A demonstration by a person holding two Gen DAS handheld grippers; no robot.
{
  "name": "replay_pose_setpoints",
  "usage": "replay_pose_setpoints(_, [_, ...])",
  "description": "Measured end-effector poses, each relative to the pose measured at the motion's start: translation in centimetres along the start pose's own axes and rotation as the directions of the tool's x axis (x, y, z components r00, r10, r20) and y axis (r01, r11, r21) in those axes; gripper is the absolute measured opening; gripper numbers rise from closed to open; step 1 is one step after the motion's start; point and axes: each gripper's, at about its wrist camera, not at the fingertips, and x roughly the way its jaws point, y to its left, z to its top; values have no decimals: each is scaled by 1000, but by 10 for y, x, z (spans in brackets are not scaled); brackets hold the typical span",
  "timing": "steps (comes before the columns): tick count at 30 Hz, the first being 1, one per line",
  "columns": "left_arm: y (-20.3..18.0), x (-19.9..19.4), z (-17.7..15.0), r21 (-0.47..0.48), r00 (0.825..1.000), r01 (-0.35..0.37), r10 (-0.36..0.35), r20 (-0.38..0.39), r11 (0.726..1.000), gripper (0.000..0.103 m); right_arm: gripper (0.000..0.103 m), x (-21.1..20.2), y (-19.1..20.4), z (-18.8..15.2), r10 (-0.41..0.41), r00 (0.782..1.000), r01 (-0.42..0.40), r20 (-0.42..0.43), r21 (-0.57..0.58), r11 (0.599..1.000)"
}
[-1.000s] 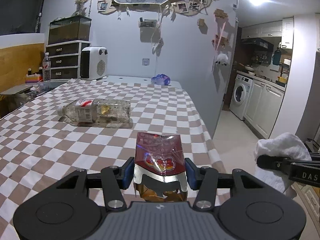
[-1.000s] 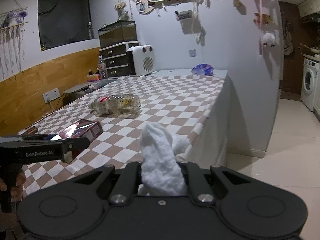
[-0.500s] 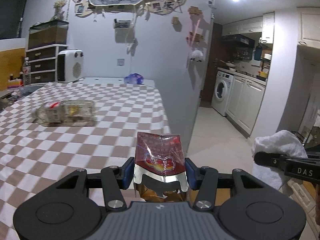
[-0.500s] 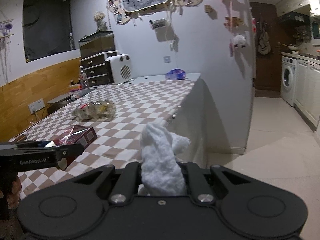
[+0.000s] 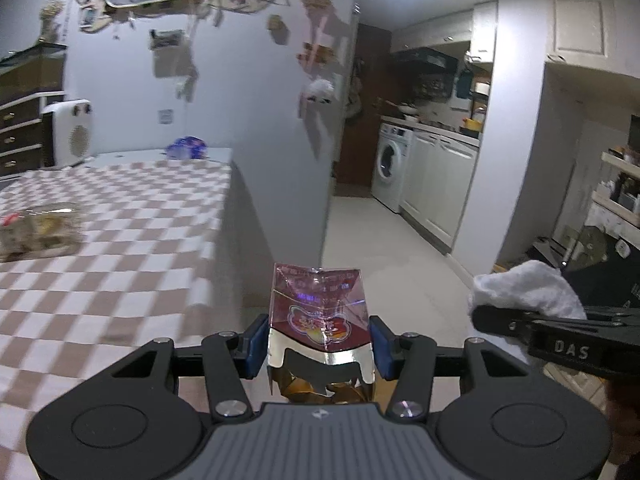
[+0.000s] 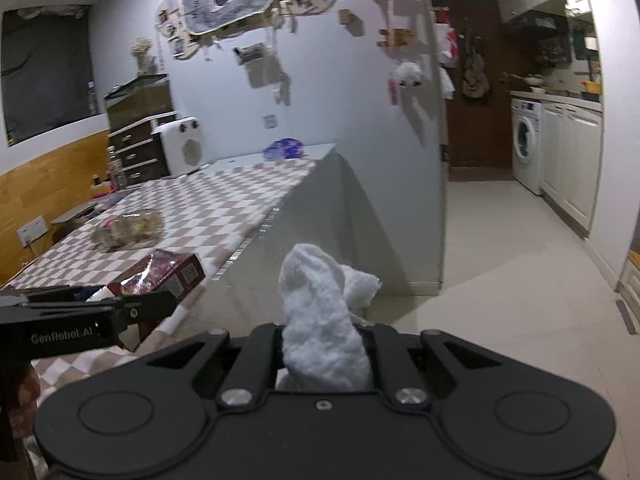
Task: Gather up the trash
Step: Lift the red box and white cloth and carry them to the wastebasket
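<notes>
My left gripper point(image 5: 318, 344) is shut on a red foil snack wrapper point(image 5: 318, 308), held in the air past the table's near right corner. The wrapper also shows in the right wrist view point(image 6: 160, 274). My right gripper point(image 6: 324, 344) is shut on a crumpled white tissue point(image 6: 320, 312), which also shows at the right of the left wrist view point(image 5: 524, 292). An empty clear plastic bottle point(image 5: 38, 230) lies on its side on the checkered table point(image 5: 120, 248); the right wrist view shows the bottle too point(image 6: 128, 230).
A blue-purple bag point(image 5: 186, 148) lies at the table's far end beside a white heater point(image 5: 70, 134). Open tiled floor point(image 6: 500, 248) runs right toward a washing machine point(image 5: 388, 168) and white cabinets. A dark shelf unit point(image 5: 616, 216) stands at far right.
Both grippers have swung to the right, away from the table toward the open floor and kitchen. Each keeps its hold. The bottle has slid to the left edge of the left view.
</notes>
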Motion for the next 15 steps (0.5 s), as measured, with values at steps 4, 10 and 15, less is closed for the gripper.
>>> replay_pose_setpoints(4, [-24, 23, -2, 18, 999, 29, -28, -33, 999, 52, 11, 5, -23, -4, -34, 999, 34, -13, 33, 999])
replay_pose_setpoints(10, [-41, 66, -10, 5, 994, 35, -34, -99, 999, 52, 11, 24, -53, -14, -73, 996, 78, -60, 78, 994])
replay_pose_setpoints(15, [-54, 112, -28, -23, 983, 41, -45, -177, 999, 52, 11, 44, -76, -23, -98, 990, 108, -100, 109, 988])
